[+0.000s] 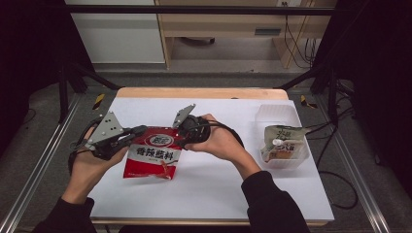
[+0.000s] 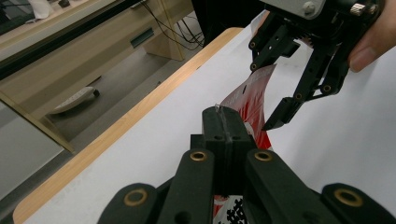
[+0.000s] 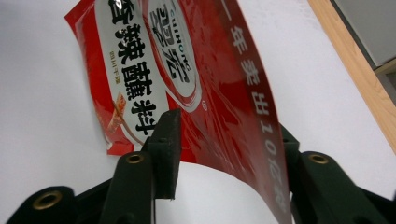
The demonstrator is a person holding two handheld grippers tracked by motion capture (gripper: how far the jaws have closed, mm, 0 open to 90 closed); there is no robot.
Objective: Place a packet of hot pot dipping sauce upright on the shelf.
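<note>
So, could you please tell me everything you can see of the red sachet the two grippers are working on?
The glossy red plastic sachet is flat and rectangular, with a white panel of black characters, a red oval logo and white print along one edge. It is sealed as far as shows and slightly bowed. Its top edge is lifted while its lower end reaches the white table. The left gripper has its jaws shut on one top corner; the right gripper is open, with its jaws either side of the other edge.
</note>
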